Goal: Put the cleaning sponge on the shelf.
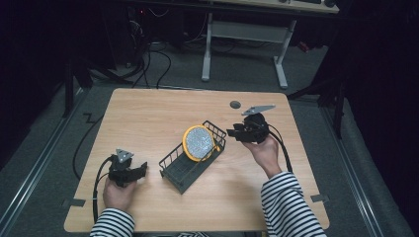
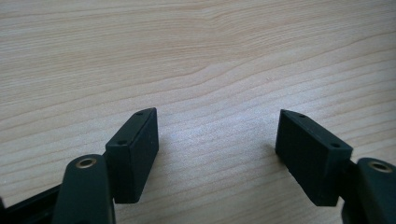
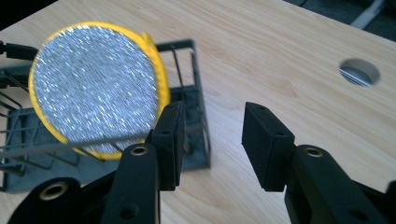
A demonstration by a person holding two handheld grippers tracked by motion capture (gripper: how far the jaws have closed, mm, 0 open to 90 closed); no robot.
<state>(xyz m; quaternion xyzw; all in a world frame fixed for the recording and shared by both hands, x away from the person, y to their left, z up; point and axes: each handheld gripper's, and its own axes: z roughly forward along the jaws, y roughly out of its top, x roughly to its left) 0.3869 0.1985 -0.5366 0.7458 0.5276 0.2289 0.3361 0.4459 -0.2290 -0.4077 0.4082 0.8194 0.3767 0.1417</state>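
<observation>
A round plate (image 1: 199,143) with a yellow rim and a speckled silver face stands on edge in a dark wire rack (image 1: 185,168) at the table's middle. The plate (image 3: 95,107) leans against the rack's (image 3: 196,93) end wall in the right gripper view. My right gripper (image 1: 233,133) hovers just right of the rack, open, nothing between its pads (image 3: 268,144). My left gripper (image 1: 141,170) rests low at the front left, a short way left of the rack, open over bare wood (image 2: 215,140).
The wooden table (image 1: 148,118) has a round cable hole (image 1: 235,104) near its far right edge. Cables trail from both grippers off the table. A white-legged desk (image 1: 247,44) stands on the grey floor behind.
</observation>
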